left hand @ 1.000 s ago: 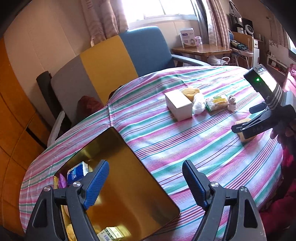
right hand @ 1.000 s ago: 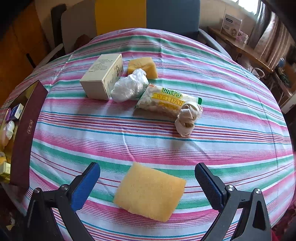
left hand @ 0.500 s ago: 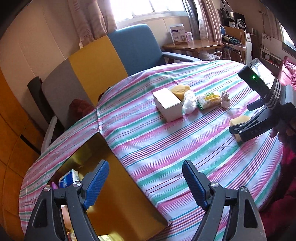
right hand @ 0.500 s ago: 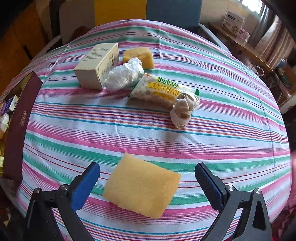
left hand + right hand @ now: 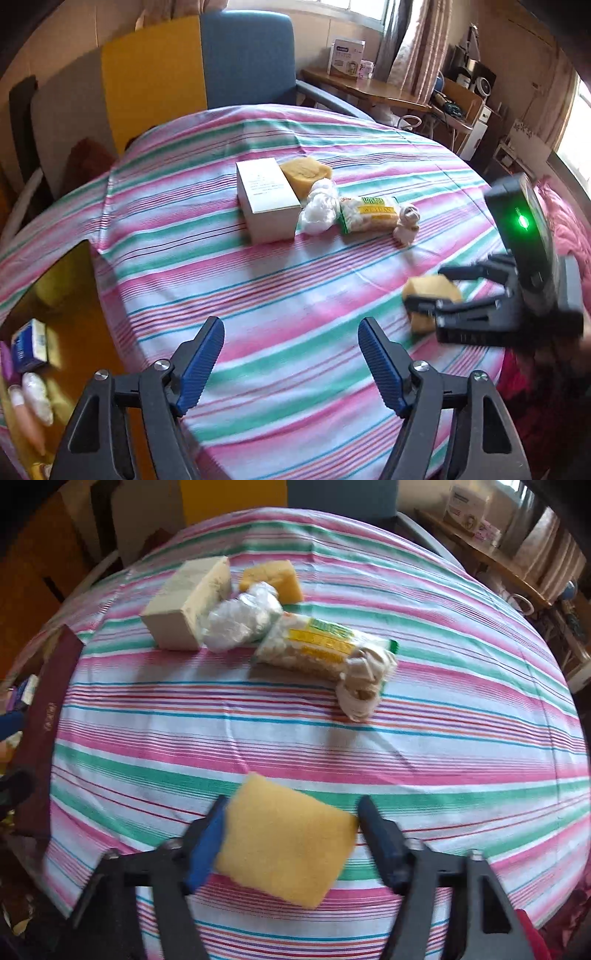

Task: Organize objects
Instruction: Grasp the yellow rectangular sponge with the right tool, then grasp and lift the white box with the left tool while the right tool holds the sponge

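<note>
- The right gripper [image 5: 286,843] had just been closing its jaws on the yellow sponge [image 5: 284,843] near the counter's front edge; the right wrist view showed both blue pads touching the sponge's sides.
- The left wrist view showed the same sponge [image 5: 430,295] from the side, partly hidden behind the right gripper [image 5: 436,291], whose housing carried a green light.
- The left gripper [image 5: 291,363] had just been narrowing its jaws, yet they stood wide with nothing between them, above the striped cloth [image 5: 258,280].
- Only the left wrist view looked into the gold-lined box [image 5: 70,280] at the counter's left edge, with a blue carton [image 5: 31,345] inside; the right wrist view showed its maroon outer wall [image 5: 44,723].
- Toward the counter's middle both views showed a white box [image 5: 184,603], a second sponge [image 5: 271,579], a plastic bag [image 5: 240,618], a snack packet [image 5: 321,648] and a cord bundle [image 5: 364,686], clustered close together.
</note>
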`<state>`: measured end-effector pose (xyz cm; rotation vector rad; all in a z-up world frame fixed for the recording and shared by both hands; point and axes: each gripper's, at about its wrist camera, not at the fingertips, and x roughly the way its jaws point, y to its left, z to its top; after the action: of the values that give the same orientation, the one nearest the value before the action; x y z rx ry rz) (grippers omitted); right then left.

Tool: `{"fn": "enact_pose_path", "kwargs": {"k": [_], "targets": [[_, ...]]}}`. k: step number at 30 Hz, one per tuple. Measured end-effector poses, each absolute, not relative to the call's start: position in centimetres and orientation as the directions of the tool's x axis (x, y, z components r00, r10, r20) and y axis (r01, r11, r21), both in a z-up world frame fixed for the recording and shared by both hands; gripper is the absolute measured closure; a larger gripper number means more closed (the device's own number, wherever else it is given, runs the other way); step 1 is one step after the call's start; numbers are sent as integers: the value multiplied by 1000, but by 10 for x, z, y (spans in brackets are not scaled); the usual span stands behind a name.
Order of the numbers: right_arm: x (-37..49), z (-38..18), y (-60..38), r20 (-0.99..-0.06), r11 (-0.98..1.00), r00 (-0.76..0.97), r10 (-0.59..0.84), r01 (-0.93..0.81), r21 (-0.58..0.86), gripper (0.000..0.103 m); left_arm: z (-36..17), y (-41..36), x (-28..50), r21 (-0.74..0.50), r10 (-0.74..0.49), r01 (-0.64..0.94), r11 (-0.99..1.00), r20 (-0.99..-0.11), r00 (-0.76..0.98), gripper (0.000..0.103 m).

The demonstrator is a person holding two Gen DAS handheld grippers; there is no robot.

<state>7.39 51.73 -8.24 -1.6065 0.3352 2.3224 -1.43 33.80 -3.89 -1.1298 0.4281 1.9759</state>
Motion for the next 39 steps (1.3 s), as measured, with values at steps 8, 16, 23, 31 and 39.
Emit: {"fn": "enact_pose_path", "kwargs": {"k": [8,16,23,31,39], "targets": [[74,-80,511,-935,-935,-332,124,-354,1,42,-45,368,-60,-171,486,-731,-661,-839,-244,33],[75,-76,503,-933,-935,-334,138,-354,-12,41,-51,418,-100,-93,441,-722,-686,-842,-311,21],[72,-80,508,-933,-936,-330,143,-352,-19,40,-73,453,-129,-32,366,-705,-708,-871,-328,21],[69,-84,509,-934,-938,-324,150,-346,-31,38,-89,460,-140,-62,371,-700,-711,-879,-299,53],[68,-87,506,-936,-942,-316,157,-332,-46,39,-67,404,-99,-115,446,-716,-689,-846,-293,53]]}}
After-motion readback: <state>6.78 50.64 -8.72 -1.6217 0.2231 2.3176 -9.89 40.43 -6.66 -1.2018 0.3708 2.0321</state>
